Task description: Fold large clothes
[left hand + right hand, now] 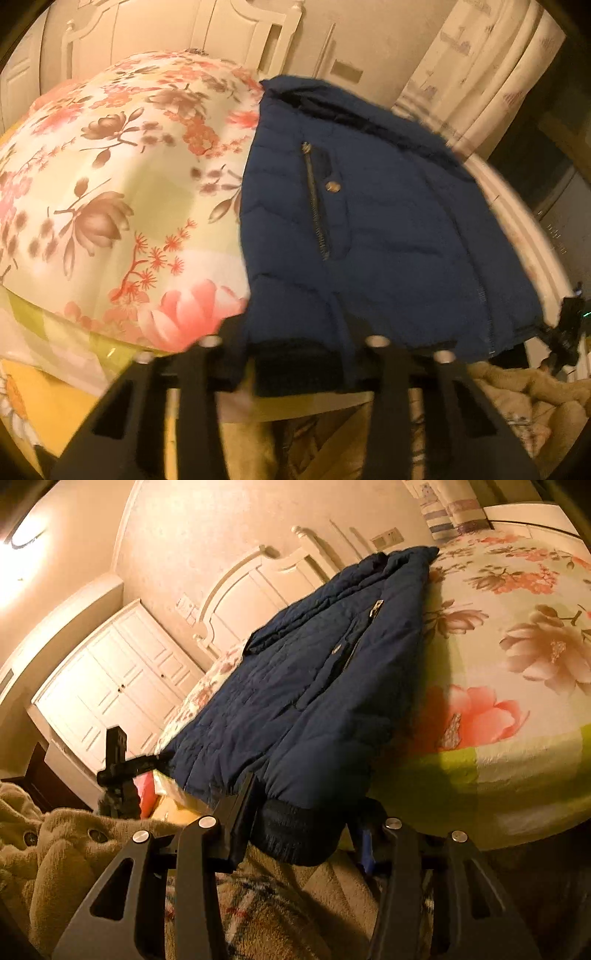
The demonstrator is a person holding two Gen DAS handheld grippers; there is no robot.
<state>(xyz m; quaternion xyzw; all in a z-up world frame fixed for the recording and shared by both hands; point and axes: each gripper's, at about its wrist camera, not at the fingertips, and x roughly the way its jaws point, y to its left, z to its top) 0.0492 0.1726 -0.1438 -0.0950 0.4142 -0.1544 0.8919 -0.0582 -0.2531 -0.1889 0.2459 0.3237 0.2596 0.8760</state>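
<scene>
A dark blue puffer jacket (369,221) lies on the floral bedspread (110,184), folded lengthwise, with a zip pocket and a snap on top. My left gripper (299,365) stands at its hem at the bed's near edge, with the black ribbed hem between the fingers; the jaws stand wide. In the right wrist view the jacket (314,679) stretches away toward the headboard. My right gripper (299,834) has the black ribbed cuff between its fingers, jaws wide. The other gripper (118,764) shows at the left, at the jacket's corner.
A tan fleece garment (55,845) and a plaid one (258,904) lie below the bed's edge. A white headboard (251,587), wardrobe doors (110,694) and curtains (480,74) stand behind. The floral bedspread (517,664) spreads beside the jacket.
</scene>
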